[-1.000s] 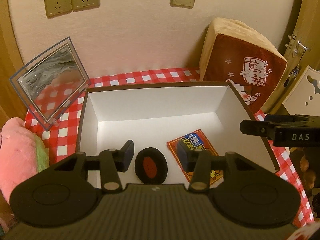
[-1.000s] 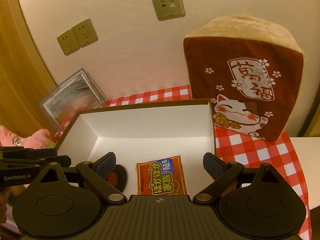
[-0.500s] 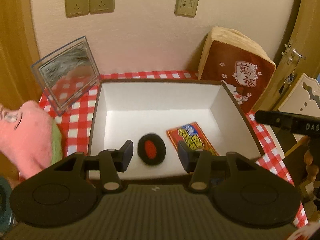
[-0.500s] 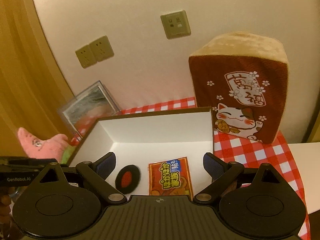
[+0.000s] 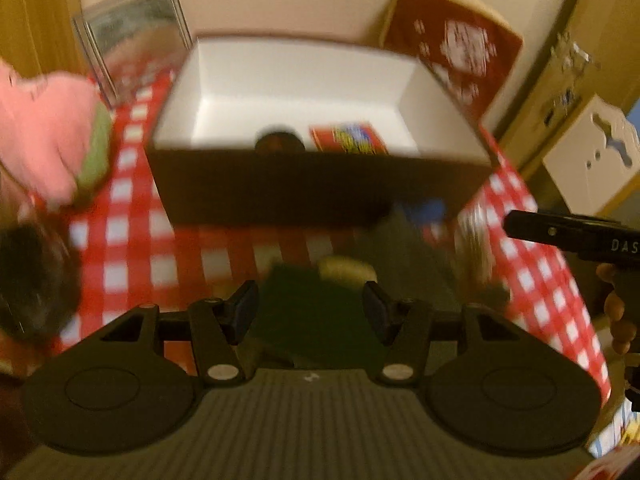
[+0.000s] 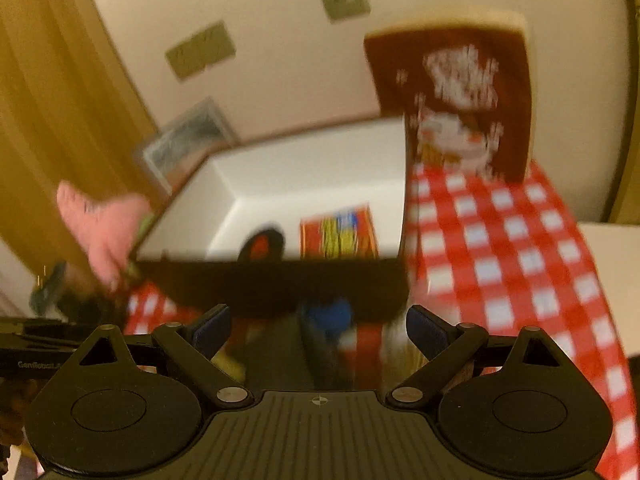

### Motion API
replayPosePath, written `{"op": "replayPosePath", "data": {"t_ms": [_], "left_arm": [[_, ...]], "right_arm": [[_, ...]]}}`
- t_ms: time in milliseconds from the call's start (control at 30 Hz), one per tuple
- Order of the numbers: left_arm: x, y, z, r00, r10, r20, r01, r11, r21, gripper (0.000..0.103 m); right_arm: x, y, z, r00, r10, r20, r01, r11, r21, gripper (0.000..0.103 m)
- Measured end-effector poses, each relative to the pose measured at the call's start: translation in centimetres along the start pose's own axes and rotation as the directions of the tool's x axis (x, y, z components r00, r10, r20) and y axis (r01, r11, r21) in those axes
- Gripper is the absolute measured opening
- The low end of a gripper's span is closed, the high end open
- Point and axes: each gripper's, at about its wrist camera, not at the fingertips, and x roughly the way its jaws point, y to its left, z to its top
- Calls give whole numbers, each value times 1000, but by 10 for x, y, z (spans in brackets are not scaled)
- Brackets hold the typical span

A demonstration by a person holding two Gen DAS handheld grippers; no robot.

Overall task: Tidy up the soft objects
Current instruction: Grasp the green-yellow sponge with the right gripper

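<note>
A dark brown box [image 5: 304, 192] with a white inside stands on the red checked cloth. In it lie a black round pad with a red centre [image 5: 279, 141] and an orange packet [image 5: 348, 140]. My left gripper [image 5: 310, 308] hangs in front of the box, its jaws opening, over a blurred dark green soft thing [image 5: 304, 304] on the cloth; the pads do not press on it. My right gripper [image 6: 319, 328] stands wide open before the box [image 6: 280, 280], with a blue item [image 6: 332, 316] beyond it. The pad [image 6: 262, 244] and packet [image 6: 338, 232] show over the front wall.
A pink plush with a green band [image 5: 48, 140] lies left of the box. A brown cat cushion [image 6: 460, 92] leans on the wall at the back right, and a clear picture frame [image 5: 132, 28] at the back left. A dark fuzzy thing [image 5: 32, 272] sits at the near left.
Both grippers have drawn back from over the box to the near side of the table and sunk a little. The box's front wall now shows. The left jaws have widened.
</note>
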Motion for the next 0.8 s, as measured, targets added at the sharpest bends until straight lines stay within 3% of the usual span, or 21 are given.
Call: {"op": "replayPosePath", "data": {"t_ms": [133,267,533,800], "left_arm": [[3,1,-27,999,-17,-46,16,999,-30,55],[4,13,-40,997,25,-70,-29,998,-58,55],[-2,39,-49,995,76,-72,-85,987,-137,55],[1,56,-58,991,90,-100,-107,977,-183,55]], "right_arm": [[5,14,-28,998,29,-64,-33,998,-59,93],[13,38,-45,993,63,-101,-81,981,-178,93],[42,85,-61,976,144,-164,-198,901,-387,93],[73,109,-67,963,158,-217,-251,816,-521,91]]}}
